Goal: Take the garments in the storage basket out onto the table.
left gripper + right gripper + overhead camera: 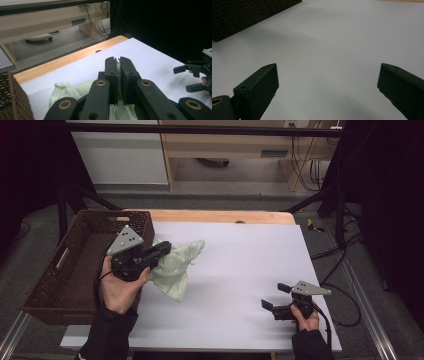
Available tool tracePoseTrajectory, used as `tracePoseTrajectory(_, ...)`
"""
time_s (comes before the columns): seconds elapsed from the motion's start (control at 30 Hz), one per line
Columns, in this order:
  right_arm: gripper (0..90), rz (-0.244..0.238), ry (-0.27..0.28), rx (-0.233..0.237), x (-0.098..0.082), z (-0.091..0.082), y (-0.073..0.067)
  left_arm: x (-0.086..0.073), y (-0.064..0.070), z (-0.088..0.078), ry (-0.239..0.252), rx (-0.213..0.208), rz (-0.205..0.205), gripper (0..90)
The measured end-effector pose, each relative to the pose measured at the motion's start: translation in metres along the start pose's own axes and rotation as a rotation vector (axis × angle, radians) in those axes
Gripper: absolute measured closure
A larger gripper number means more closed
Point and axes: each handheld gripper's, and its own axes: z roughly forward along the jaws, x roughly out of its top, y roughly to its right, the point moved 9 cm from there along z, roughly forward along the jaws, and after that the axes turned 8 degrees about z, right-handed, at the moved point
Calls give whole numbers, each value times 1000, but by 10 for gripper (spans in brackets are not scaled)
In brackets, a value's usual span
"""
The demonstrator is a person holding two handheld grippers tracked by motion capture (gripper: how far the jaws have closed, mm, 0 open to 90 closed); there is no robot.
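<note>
- Table (240, 320): covered w/ a white sheet, wood edge visible at the far side. It carries all other things.
- Basket (47, 285): brown woven one, on the left part of the table, partly over the table's left edge. It has a handle slot in the left wall. In the left gripper view a corner of it is at bottom left (10, 100).
- Cloth (175, 267): pale green, crumpled, lifted above the white sheet just right of the basket. 1 end hangs down, other end sticks toward the right. In the left gripper view it lies under and between the jaws (72, 91).
- Left gripper (164, 247): held in the left hand (117, 290) beside the basket's right wall, pointing to the right. The 2 jaws are pressed together on the cloth, approx. no gap except the fabric.
- Right gripper (275, 296): low over the table's near right part, well apart from the cloth, pointing left. Jaws stand wide apart, nothing between them, only white sheet under.
</note>
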Motion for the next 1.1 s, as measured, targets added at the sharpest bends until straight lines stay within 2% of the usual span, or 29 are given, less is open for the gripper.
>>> tracePoseTrajectory(0.27, 41, -2, -1, -1, 0, 0, 0, -8, 8, 17, -14, -34, -16, 846)
tracePoseTrajectory(1.1, 41, -3, -1, 0, 0, 0, 0, -27, 30, 66, -69, -104, -39, 846)
